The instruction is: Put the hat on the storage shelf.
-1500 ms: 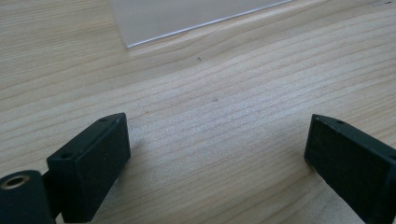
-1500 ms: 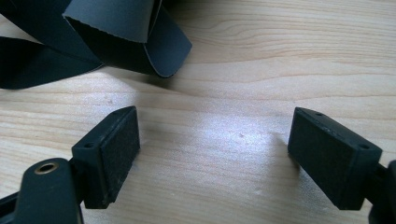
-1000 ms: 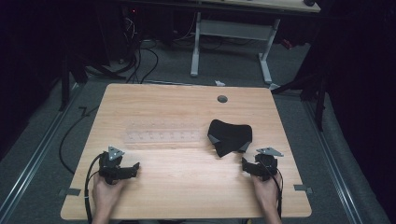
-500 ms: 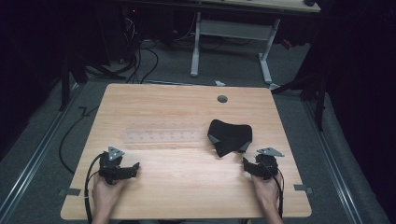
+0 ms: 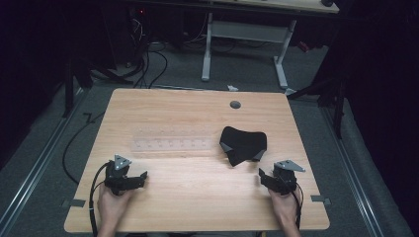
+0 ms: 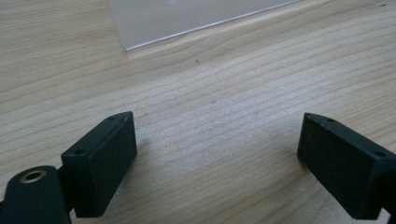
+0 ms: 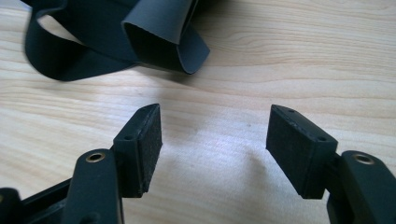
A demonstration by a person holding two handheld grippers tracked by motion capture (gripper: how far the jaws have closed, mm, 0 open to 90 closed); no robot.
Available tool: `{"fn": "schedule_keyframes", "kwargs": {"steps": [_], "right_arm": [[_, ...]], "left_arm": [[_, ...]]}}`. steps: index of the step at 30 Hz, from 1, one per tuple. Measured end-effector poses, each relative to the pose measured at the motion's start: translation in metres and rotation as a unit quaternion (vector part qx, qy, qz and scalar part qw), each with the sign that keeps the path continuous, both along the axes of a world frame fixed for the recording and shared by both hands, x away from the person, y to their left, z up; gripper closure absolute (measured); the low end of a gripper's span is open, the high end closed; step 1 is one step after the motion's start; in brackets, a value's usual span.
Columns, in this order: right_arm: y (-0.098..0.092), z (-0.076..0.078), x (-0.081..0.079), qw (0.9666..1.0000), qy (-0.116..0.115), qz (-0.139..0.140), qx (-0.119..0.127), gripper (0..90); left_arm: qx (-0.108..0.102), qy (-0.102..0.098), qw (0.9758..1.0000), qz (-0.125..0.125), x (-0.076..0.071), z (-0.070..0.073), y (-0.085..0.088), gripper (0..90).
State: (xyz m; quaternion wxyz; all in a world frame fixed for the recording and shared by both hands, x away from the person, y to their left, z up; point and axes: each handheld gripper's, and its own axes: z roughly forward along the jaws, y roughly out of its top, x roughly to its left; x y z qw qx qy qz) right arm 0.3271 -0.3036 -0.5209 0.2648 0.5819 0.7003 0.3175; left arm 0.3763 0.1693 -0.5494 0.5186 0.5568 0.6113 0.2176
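On the tabletop [image 5: 197,118], the black cloth [image 5: 242,144] lies crumpled just ahead of the right hand-held gripper [image 5: 267,177] and slightly toward the middle, well apart from the left hand-held gripper [image 5: 138,178]. The right jaws have just been closing with nothing between them; the left gape empty.

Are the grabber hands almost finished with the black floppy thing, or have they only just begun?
Only just begun, it looks like. Nothing looks done: the black floppy thing lies crumpled on the table, untouched. In hand: the right gripper sits just short of it, jaws just been closing with nothing between them. The left gripper rests open near a clear plastic sheet. Grabbing the thing is all still left.
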Motion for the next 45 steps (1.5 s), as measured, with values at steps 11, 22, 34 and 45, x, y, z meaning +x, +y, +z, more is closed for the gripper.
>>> {"fn": "schedule_keyframes", "kwargs": {"steps": [11, 22, 34, 45], "right_arm": [[0.004, 0.022, -0.01, 0.9992, -0.035, 0.017, 0.004, 35.7], [0.004, 0.037, 0.003, 0.999, -0.038, 0.016, 0.02, 33.6], [0.009, 0.043, 0.024, 0.9988, -0.035, 0.023, 0.027, 31.7], [0.011, 0.037, 0.039, 0.9991, -0.022, 0.015, 0.033, 30.4]], "left_arm": [[0.0, -0.002, 1.0, 0.003, 0.0, 0.0, 0.0, 14.2], [0.0, -0.002, 1.0, 0.003, 0.0, 0.0, 0.0, 14.3], [0.0, -0.002, 1.0, 0.002, 0.0, 0.0, 0.001, 14.5], [0.0, -0.002, 1.0, 0.002, 0.0, 0.0, 0.001, 14.5]]}}
